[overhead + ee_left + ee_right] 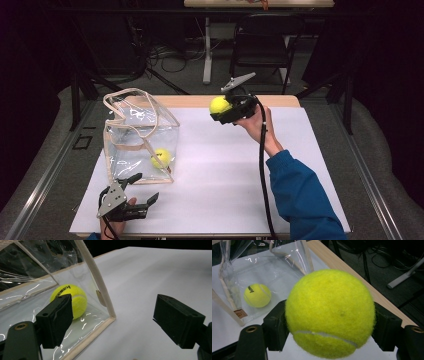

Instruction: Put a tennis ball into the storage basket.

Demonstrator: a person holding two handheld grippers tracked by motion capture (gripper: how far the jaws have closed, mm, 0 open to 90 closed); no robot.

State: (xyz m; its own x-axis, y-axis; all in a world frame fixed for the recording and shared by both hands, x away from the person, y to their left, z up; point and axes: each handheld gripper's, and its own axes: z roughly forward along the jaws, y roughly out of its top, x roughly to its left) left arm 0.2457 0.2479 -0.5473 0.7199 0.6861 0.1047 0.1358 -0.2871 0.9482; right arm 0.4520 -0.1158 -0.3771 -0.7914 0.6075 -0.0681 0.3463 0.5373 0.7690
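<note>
Right gripper (223,111) clenched a fuzzy yellow ball (219,104), held above the far side of the surface (220,165), well apart from the bag (140,135). Left gripper (142,192) sat released near the bag's front corner, holding nothing. Likely risks: the limp clear plastic bag's narrow mouth and floppy beige handles could deflect the ball; a round ball could bounce off the second ball (161,157) inside or roll away.

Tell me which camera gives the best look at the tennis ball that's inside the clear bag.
The left gripper view: the tennis ball in the bag sits close, with lettering readable through the clear bag, though one jaw covers its lower left. The right gripper view shows it small behind the held ball. The high view shows it tiny.
</note>
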